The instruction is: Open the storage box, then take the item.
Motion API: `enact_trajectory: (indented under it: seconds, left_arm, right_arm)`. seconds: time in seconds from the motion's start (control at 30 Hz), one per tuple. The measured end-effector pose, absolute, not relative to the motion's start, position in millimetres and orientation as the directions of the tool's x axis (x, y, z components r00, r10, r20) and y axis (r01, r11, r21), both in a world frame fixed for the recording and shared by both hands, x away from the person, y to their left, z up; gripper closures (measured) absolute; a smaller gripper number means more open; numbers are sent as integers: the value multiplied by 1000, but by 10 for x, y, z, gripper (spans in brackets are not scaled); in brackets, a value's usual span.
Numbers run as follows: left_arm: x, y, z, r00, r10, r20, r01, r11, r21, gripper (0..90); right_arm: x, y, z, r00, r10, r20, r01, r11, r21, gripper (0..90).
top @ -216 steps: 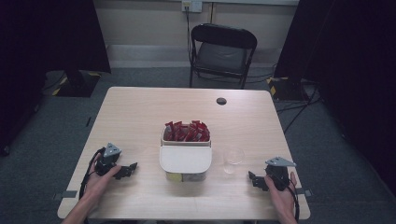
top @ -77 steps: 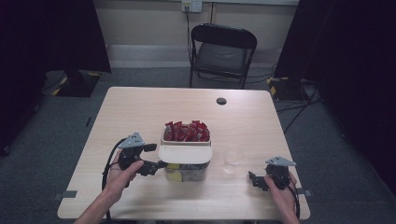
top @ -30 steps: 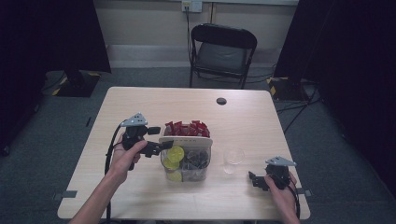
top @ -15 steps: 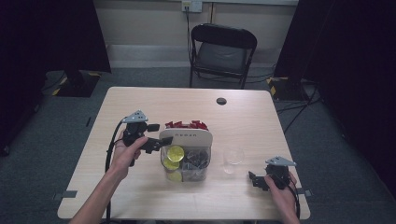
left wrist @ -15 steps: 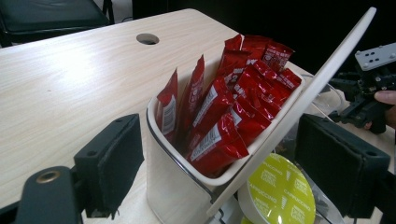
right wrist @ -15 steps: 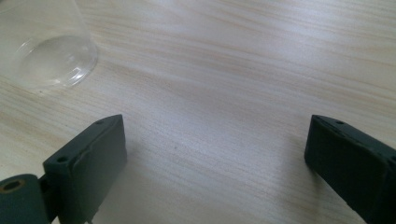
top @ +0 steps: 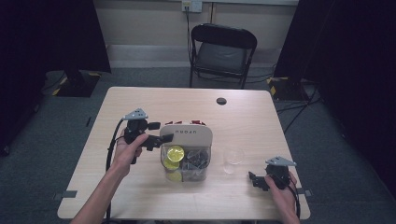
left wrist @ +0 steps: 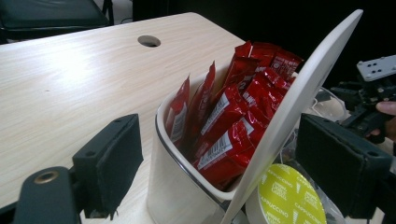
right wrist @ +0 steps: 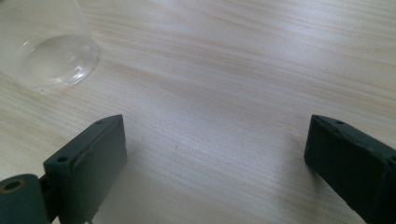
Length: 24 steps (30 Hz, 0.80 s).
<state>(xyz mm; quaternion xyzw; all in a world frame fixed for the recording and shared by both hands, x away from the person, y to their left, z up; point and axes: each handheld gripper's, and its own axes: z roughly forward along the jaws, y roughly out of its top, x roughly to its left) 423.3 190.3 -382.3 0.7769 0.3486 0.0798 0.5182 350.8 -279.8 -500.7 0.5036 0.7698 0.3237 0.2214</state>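
Left gripper [top: 156, 140] is at the container's [top: 186, 161] left edge, jaws spread wide either side of the white lid [left wrist: 299, 102], gripping nothing. The lid stands tilted up on edge between the red sachets [left wrist: 233, 116] behind it and the yellow capsule [top: 175, 152] in front. Right of the container sits a clear cup [top: 232, 158]; farther right, the right gripper [top: 256, 179] rests on the table [top: 261, 121], jaws apart.

"CAPPUCCINO" on yellow capsule [left wrist: 285, 196]; lid text illegible
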Motion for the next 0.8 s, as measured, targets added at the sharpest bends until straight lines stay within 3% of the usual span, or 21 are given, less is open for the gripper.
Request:
enact_trajectory:
  seconds: [0.1, 0.17, 0.43, 0.8]
  left_arm:
    - [4224, 1901, -3814, 738, 631, -237, 462, -217, 860, 147]
    - [4224, 1900, -3813, 738, 632, -238, 463, -217, 860, 147]
    - [4225, 1902, -3811, 739, 631, -235, 461, -219, 860, 147]
    - [4228, 1904, -3829, 738, 631, -242, 468, -220, 856, 142]
  right_arm:
    - [3500, -2805, -5004, -415, 910, -15, 623, 296, 724, 81]
    - [3482, -2806, -4986, -439, 898, -17, 611, 312, 728, 156]
    - [3396, -2726, -4806, -500, 866, 4, 548, 313, 775, 148]
    - [3311, -2633, -4440, -579, 812, 75, 495, 276, 824, 247]
